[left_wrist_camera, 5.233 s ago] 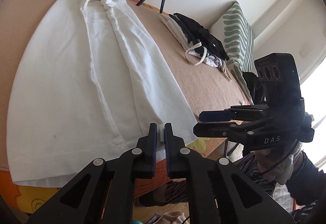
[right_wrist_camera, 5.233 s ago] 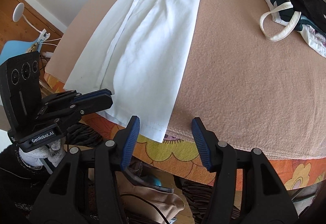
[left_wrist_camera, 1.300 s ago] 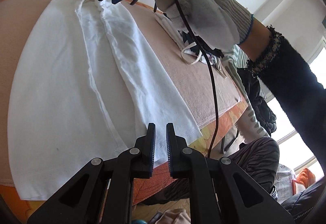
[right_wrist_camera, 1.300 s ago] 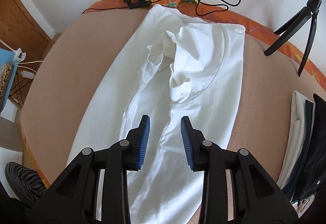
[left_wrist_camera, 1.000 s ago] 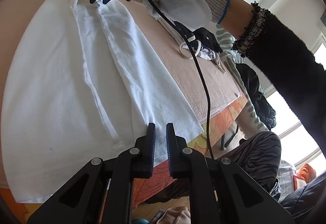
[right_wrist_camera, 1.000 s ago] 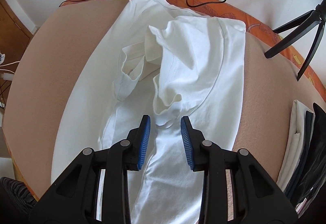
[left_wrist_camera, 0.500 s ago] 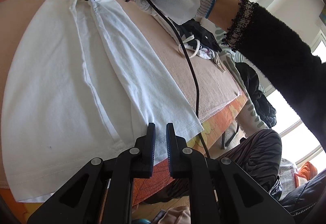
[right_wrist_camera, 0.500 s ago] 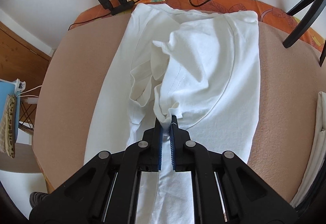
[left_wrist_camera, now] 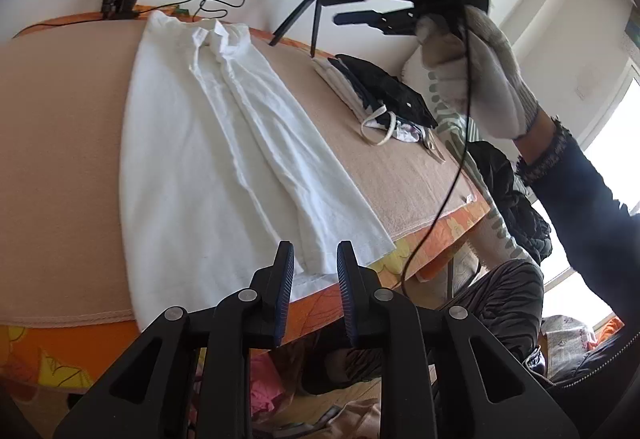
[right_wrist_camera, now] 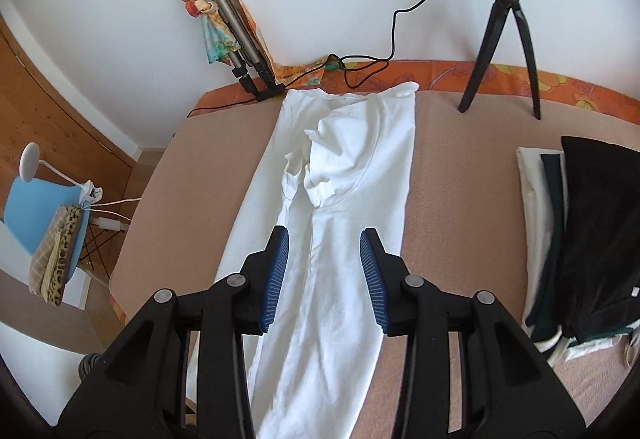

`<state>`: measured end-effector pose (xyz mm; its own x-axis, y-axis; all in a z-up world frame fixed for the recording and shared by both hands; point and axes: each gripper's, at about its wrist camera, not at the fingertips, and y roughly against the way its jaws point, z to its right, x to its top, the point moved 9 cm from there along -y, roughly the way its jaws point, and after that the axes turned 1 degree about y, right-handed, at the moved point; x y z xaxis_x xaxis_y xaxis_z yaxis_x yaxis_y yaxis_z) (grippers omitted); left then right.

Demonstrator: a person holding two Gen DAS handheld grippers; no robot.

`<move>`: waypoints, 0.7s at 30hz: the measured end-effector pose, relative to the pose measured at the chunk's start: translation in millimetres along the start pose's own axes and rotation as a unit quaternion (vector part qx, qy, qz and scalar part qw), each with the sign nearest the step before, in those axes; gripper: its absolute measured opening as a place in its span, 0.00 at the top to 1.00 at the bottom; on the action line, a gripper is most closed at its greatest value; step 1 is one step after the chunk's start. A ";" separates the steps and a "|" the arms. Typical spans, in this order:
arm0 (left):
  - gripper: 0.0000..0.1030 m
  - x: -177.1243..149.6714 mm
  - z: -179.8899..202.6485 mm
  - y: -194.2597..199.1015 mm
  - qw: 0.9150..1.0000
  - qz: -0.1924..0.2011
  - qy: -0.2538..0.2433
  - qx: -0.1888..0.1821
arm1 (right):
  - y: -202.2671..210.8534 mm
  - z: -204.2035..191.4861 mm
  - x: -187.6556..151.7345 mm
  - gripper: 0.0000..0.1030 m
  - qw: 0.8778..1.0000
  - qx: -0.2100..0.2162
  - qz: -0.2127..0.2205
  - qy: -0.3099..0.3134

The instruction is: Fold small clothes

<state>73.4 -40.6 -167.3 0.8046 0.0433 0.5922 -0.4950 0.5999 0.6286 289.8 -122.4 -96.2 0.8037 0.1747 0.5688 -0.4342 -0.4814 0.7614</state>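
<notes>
White shirt (right_wrist_camera: 344, 223) hem hidden behind right gripper (right_wrist_camera: 324, 271), both grippers' fingers just parted, empty.

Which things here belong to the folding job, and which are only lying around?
Job: white shirt; left gripper, right gripper, both open and empty.
Lying about: stack of dark and white clothes; ring light tripod; folded tripod.

Bare blanket (right_wrist_camera: 460, 175) is left open on both sides of the white shirt (right_wrist_camera: 344, 239). The right side is blocked by a stack of clothes (right_wrist_camera: 580, 239), and the far edge by a tripod (right_wrist_camera: 508, 27), a folded tripod (right_wrist_camera: 236, 39) and a cable (right_wrist_camera: 372, 67). A cord (left_wrist_camera: 440, 207) is hung across the near right corner.
</notes>
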 end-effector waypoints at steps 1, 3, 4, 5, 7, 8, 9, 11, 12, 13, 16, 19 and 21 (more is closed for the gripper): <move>0.80 -0.8 -9.0 7.1 1.000 0.002 0.009 0.010 | 12.0 1.0 -13.4 0.62 1.000 -0.002 0.001 0.004; 0.80 -2.0 -28.2 18.6 0.999 0.004 0.026 0.033 | 32.3 4.8 -41.1 0.62 1.000 -0.011 0.003 0.009; 0.80 -2.6 -38.9 23.2 0.998 0.007 0.035 0.044 | 39.0 6.4 -55.6 0.62 1.000 -0.013 0.001 0.011; 0.80 -2.9 -47.6 27.5 0.998 0.008 0.045 0.052 | 45.3 8.2 -70.3 0.62 1.000 -0.013 -0.001 0.010; 0.80 -3.0 -61.4 31.1 0.996 0.006 0.070 0.056 | 53.5 13.1 -99.2 0.62 1.000 -0.016 -0.004 0.008; 0.80 -3.8 -66.5 32.5 0.995 0.005 0.081 0.057 | 54.9 13.8 -112.8 0.62 1.000 -0.016 -0.006 0.008; 0.80 -5.2 -71.0 33.8 0.994 0.004 0.088 0.058 | 56.5 15.3 -126.6 0.62 1.000 -0.019 -0.007 0.006; 0.80 -5.8 -77.2 33.5 0.993 0.002 0.103 0.058 | 54.7 17.6 -151.5 0.62 1.000 -0.021 -0.011 0.000; 0.80 -7.6 -80.2 32.5 0.992 -0.001 0.113 0.054 | 51.9 18.6 -163.1 0.62 1.000 -0.016 -0.016 -0.006; 0.80 -8.5 -83.2 30.4 0.991 -0.004 0.124 0.050 | 49.5 20.2 -175.5 0.62 1.000 -0.008 -0.024 -0.014; 0.80 -13.5 -86.2 21.7 0.989 -0.019 0.141 0.043 | 34.5 20.6 -206.5 0.62 0.998 0.003 -0.052 -0.029; 0.80 -17.6 -83.0 13.3 0.988 -0.037 0.150 0.032 | 23.2 20.3 -227.6 0.62 0.997 0.009 -0.072 -0.035; 0.71 -18.4 -81.2 8.9 0.987 -0.045 0.152 0.029 | 18.3 18.3 -236.4 0.62 0.996 0.019 -0.082 -0.038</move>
<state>80.9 28.9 -213.5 0.9027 0.2355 0.3600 -0.4285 0.5665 0.7039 99.3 -188.2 -222.4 0.8921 0.1882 0.4107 -0.2798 -0.4835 0.8294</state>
